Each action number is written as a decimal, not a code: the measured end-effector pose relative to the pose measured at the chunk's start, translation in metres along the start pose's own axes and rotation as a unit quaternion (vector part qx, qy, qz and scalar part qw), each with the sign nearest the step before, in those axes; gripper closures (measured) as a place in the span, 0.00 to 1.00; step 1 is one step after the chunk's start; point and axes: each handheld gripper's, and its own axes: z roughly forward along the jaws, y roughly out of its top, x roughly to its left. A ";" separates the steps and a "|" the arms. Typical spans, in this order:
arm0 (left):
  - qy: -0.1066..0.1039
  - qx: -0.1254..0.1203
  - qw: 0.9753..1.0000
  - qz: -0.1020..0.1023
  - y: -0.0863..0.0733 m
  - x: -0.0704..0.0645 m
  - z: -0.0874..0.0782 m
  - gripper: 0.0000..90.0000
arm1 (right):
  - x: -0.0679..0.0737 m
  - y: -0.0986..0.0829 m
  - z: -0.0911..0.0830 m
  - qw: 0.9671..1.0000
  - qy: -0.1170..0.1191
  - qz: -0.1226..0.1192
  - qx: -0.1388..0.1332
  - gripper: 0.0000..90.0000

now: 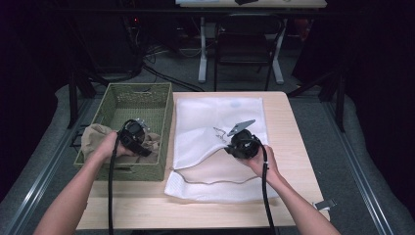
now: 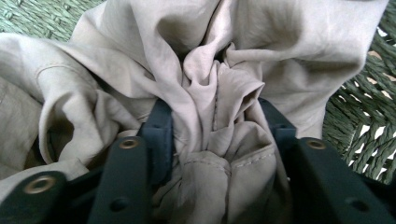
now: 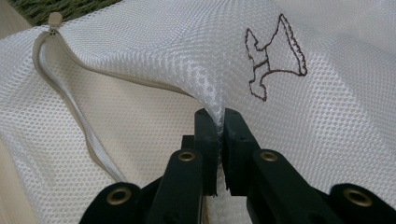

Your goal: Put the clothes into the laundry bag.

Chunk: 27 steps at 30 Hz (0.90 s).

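At nine o'clock on the table (image 1: 274,110), the green woven basket (image 1: 117,95) is holding a beige garment (image 1: 93,137) that is spilling over its near-left rim. The left gripper (image 1: 138,129) is reaching into it, its jaws bunching a thick fold of the cloth between them. Toward three o'clock, the white mesh laundry bag (image 1: 205,115) is lying flat, zipper (image 1: 215,182) undone along its six o'clock edge. The right gripper (image 1: 234,137) is pinching the upper mesh layer, jaws closed on it, lifting it.

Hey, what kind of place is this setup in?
Probably a lab or recording studio, not a home: black curtains surround a small wooden table, cables trail across the floor, and a desk frame stands behind.
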 end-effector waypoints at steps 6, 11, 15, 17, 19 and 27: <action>0.010 0.003 1.000 0.000 0.001 -0.002 -0.002 0.78 | 0.000 0.000 0.000 1.000 -0.001 0.001 0.000 0.96; 0.020 -0.007 1.000 0.002 0.000 -0.004 -0.005 0.83 | 0.000 0.000 0.000 1.000 -0.001 0.000 0.000 0.96; 0.027 -0.012 1.000 0.003 -0.001 -0.006 -0.009 0.85 | 0.001 0.000 -0.001 1.000 -0.002 0.006 0.000 0.96; 0.033 -0.016 0.999 0.003 -0.002 -0.006 -0.012 0.86 | 0.001 0.000 -0.001 1.000 -0.002 0.005 0.000 0.96; 0.034 -0.020 0.999 0.004 -0.002 -0.007 -0.015 0.86 | 0.001 0.000 -0.001 1.000 -0.002 0.005 0.000 0.96; 0.048 -0.033 0.998 0.001 -0.005 -0.008 -0.025 0.87 | 0.000 0.000 -0.001 1.000 -0.002 0.002 0.000 0.96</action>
